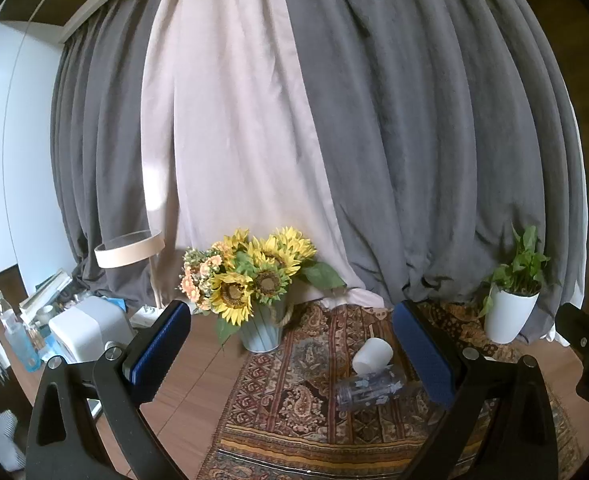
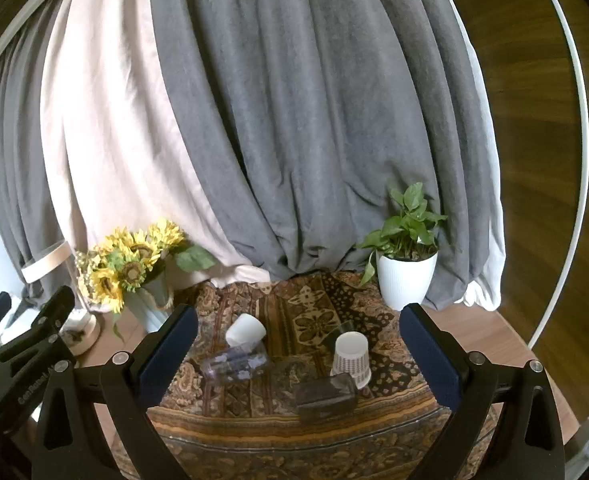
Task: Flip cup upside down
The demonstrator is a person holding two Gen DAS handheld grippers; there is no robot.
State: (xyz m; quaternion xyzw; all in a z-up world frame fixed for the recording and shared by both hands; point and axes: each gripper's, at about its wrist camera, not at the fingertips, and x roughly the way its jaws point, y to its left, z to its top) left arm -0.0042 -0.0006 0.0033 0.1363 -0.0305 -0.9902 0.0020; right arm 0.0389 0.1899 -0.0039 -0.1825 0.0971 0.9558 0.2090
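Note:
Several cups lie on the patterned cloth point(image 2: 314, 320). A white cup point(image 2: 245, 330) lies tilted on its side, also in the left wrist view point(image 1: 372, 356). A clear cup with blue print point(image 2: 234, 364) lies on its side in front of it, seen too in the left view point(image 1: 370, 390). A patterned paper cup point(image 2: 350, 358) stands upside down. A dark clear cup point(image 2: 326, 398) lies on its side before it. My right gripper point(image 2: 298, 344) is open above the cups. My left gripper point(image 1: 290, 340) is open, left of them. Both are empty.
A sunflower vase point(image 1: 260, 328) stands at the cloth's back left, a white potted plant point(image 2: 406, 280) at its back right. Grey and pink curtains hang behind. A white appliance point(image 1: 90, 330) and bottles sit at the left. The wooden table point(image 1: 198, 384) shows beside the cloth.

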